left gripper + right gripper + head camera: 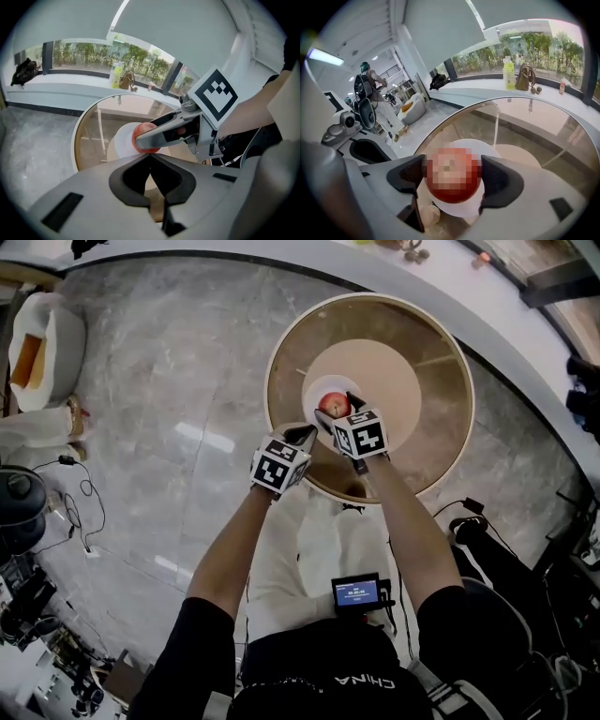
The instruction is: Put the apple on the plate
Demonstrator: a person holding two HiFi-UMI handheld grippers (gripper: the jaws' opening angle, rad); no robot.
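Apple held over the plate

My right claw (pixel 336 409) grips the apple (pixel 453 176) by its sides directly over the white plate (pixel 314 388), so it can settle mid-dish; I can't tell whether it touches. My left claw (pixel 150 157) is clenched on nothing, parked by the round surface's (pixel 441 352) near edge, with open glass around the plate.

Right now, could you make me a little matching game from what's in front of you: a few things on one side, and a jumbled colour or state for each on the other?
Things:
1. apple
2. plate
3. left hand-held gripper
4. table

Colours or states:
A. white
B. jaws together, nothing between them
C. red
D. round, see-through top

Pairs: 1-C, 2-A, 3-B, 4-D.
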